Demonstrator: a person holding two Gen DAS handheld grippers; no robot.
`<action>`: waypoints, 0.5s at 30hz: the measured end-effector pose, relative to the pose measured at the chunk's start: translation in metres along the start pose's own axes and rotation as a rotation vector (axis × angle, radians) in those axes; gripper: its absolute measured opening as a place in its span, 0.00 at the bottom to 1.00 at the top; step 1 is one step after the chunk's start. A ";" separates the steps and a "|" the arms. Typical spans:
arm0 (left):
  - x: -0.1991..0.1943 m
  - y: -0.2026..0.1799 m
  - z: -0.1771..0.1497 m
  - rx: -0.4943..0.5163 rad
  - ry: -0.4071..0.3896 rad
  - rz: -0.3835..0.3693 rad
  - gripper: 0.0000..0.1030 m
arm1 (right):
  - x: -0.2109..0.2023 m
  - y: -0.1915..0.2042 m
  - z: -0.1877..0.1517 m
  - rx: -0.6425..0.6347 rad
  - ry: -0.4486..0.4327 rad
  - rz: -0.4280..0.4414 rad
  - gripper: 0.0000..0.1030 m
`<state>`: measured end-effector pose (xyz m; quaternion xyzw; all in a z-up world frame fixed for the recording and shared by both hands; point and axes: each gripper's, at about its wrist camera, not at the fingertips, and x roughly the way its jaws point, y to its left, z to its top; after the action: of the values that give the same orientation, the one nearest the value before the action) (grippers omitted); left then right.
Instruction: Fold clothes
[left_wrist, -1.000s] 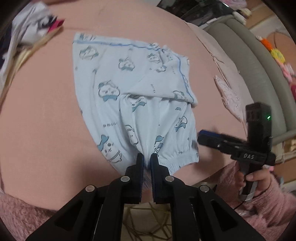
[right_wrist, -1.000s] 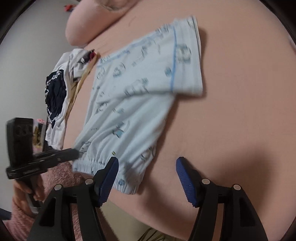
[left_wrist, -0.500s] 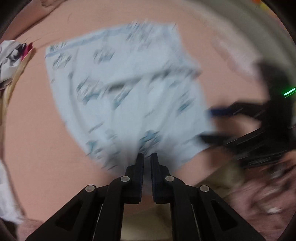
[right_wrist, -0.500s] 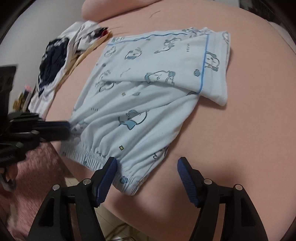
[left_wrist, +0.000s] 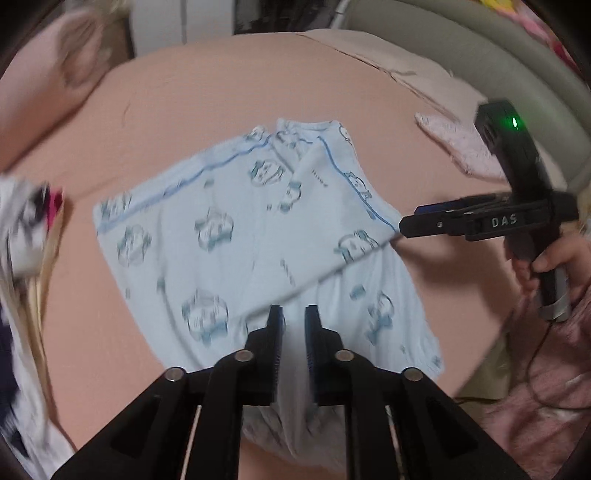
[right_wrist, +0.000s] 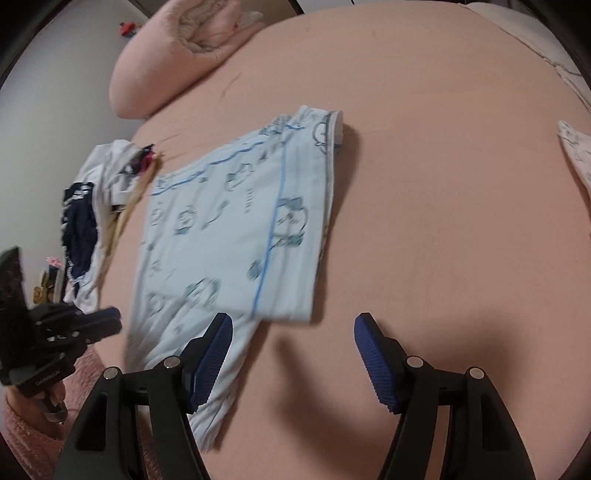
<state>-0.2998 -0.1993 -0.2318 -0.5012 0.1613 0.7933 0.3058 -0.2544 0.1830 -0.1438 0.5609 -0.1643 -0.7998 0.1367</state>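
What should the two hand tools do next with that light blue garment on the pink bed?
Probably let the left tool finish opening, freeing the hem of the light blue garment between its fingers. It looks only partly folded; the open right tool holds nothing.

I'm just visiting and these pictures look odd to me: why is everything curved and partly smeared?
Left wrist view: fisheye bending bulges the pink bed; motion blur smears the light blue printed garment and the clothes pile, while the right gripper is fairly sharp. Right wrist view: same bulge, dark rounded corners, the garment's print is smeared, and soft shadows fall under the right gripper.
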 end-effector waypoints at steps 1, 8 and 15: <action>0.009 -0.004 0.006 0.037 0.010 -0.004 0.25 | 0.005 -0.001 0.002 0.006 0.006 0.006 0.66; 0.029 -0.015 0.018 0.191 -0.050 0.002 0.43 | 0.012 0.008 0.015 -0.019 0.030 0.159 0.09; 0.030 -0.016 0.024 0.225 -0.126 0.022 0.43 | -0.007 0.042 0.043 -0.134 -0.043 0.188 0.09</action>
<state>-0.3153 -0.1635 -0.2471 -0.4112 0.2353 0.8032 0.3610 -0.2911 0.1520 -0.1064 0.5153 -0.1651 -0.8046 0.2447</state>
